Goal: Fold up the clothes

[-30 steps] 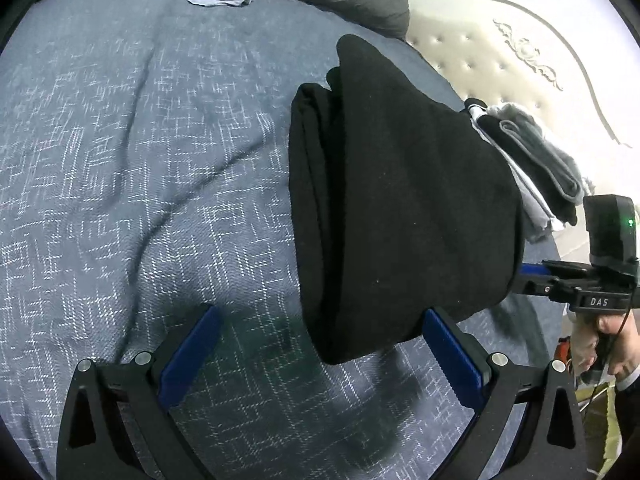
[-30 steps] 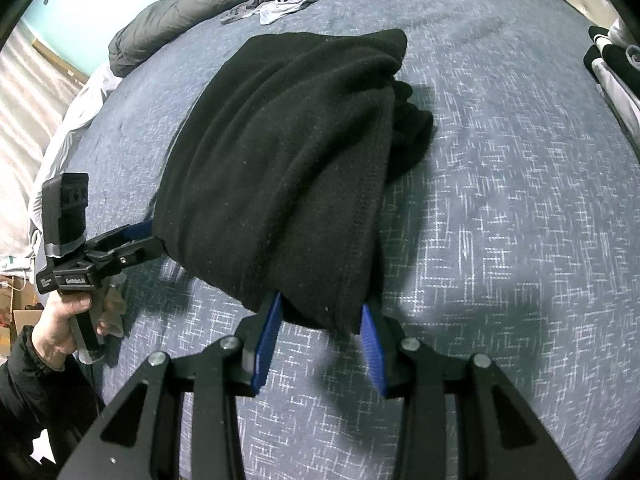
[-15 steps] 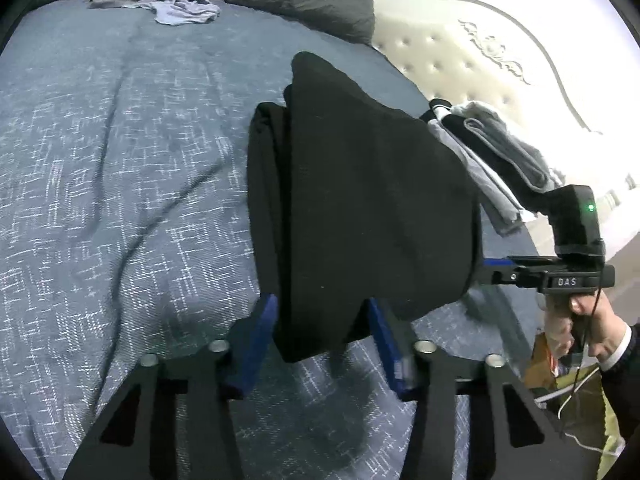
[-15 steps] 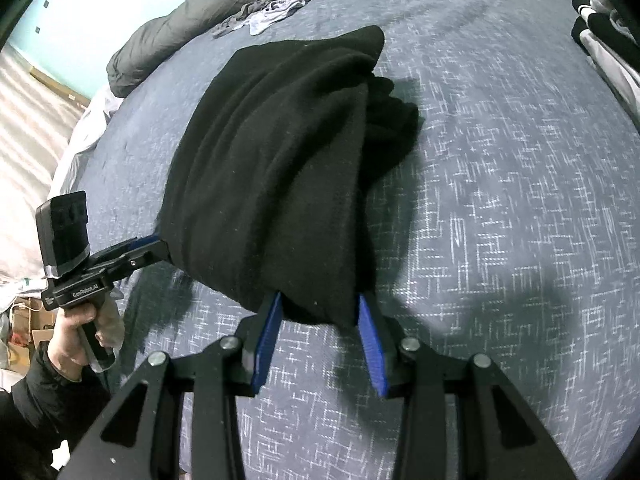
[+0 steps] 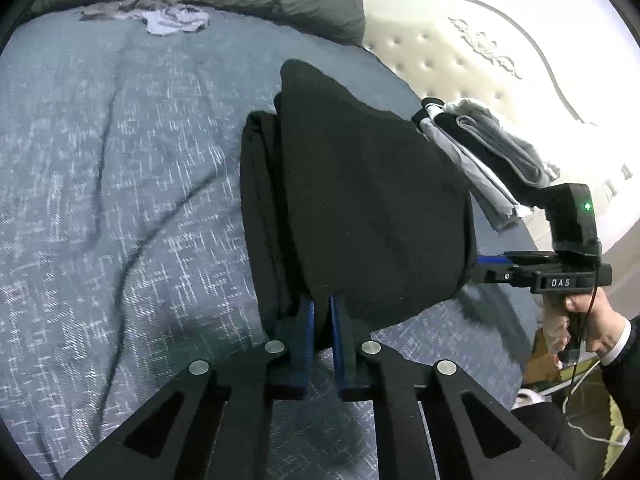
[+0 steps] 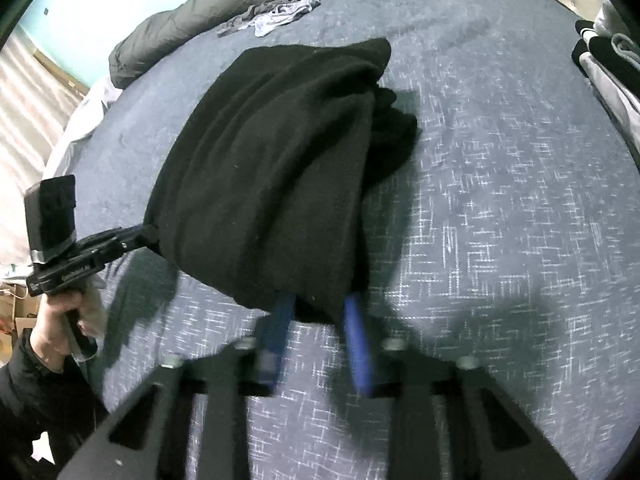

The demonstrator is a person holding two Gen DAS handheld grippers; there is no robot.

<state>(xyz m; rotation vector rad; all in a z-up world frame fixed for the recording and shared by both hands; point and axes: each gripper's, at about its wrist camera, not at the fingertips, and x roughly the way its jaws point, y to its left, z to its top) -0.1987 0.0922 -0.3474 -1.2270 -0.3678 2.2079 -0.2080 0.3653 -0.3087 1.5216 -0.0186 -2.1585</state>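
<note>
Black fleece, thick and soft, makes up the folded garment [image 5: 360, 208], a bulky multi-layered bundle lying mid-way across the blue-grey bedspread [image 5: 120, 184], with its near edge lifted off the cover by both tools. The left gripper [image 5: 322, 316] is clenched on that near edge, its blue pads nearly meeting over a thin pinch of cloth. The right gripper [image 6: 320, 312] has the other near corner between its pads and its jaws are closing on it; they look blurred in its own view, so how firmly they bite is hard to tell.

The likely trouble is that each tool has caught only the outer layer. If so, a lift would let the inner layers sag out of the bundle, and the fold would open. Uneven pull between the two hands could also skew the bundle. Beyond the garment, toward the cream headboard [image 5: 460, 64], sits a stack of folded clothes [image 5: 488, 160]; a careless swing there could knock it askew. Loose grey clothes [image 5: 160, 20] lie well beyond the garment.
</note>
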